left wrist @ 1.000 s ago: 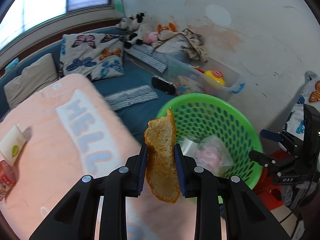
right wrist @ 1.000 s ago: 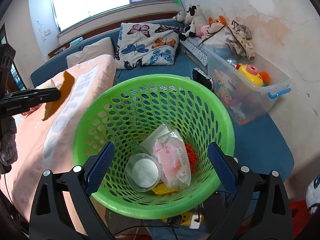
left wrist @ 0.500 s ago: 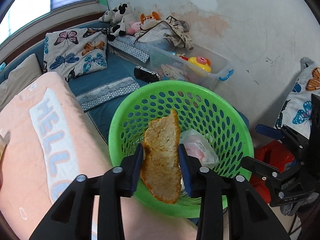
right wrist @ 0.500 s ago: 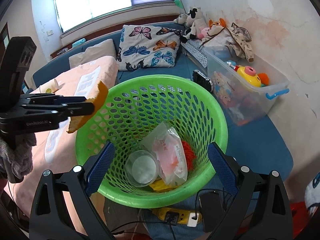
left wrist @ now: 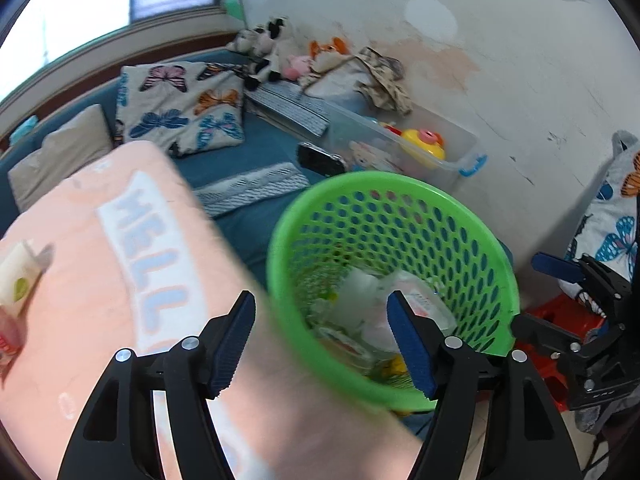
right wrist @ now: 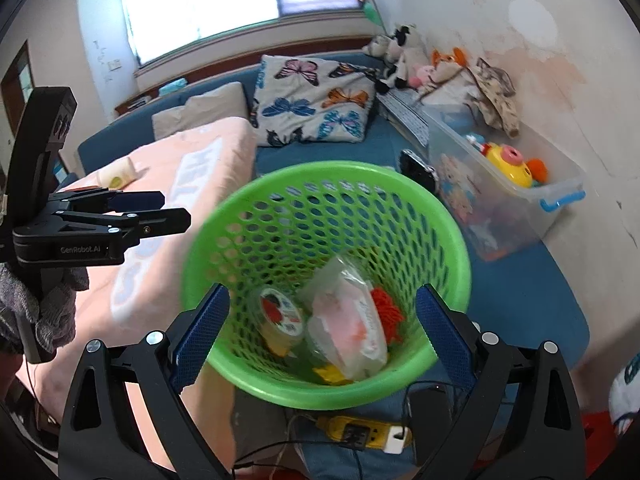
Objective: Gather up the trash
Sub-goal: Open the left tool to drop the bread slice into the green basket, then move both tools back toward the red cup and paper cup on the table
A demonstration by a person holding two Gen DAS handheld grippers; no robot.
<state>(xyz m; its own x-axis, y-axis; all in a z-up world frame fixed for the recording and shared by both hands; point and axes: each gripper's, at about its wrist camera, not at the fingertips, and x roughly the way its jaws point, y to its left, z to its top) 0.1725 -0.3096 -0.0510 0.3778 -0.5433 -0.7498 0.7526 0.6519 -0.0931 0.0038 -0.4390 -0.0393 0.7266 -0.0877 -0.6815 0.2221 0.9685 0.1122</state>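
Note:
A green perforated basket [right wrist: 256,216] [left wrist: 496,256] stands between my grippers, beside the pink bed. It holds a clear plastic bag with pink contents [right wrist: 352,324], a lidded cup with a red label [right wrist: 278,310], something red and fuzzy [right wrist: 386,308] and a yellow scrap [right wrist: 330,374]. My left gripper [left wrist: 322,344] is open and empty, above the basket's near-left rim; it also shows at the left of the right wrist view [right wrist: 176,210]. My right gripper [right wrist: 318,332] is open wide, its fingers on either side of the basket. A white packet [left wrist: 18,276] and a red wrapper [left wrist: 6,340] lie on the bed.
The pink "HELLO" blanket [left wrist: 100,280] covers the bed at left. A clear toy bin [right wrist: 508,200], butterfly pillow [right wrist: 316,104] and plush toys [right wrist: 404,52] sit behind on the blue mattress. A yellow power strip [right wrist: 360,432] lies on the floor under the basket.
My left gripper has opened and no longer holds the brown flat piece of food. It has drawn back left from over the basket. The basket contents have shifted; a red-labelled cup now shows.

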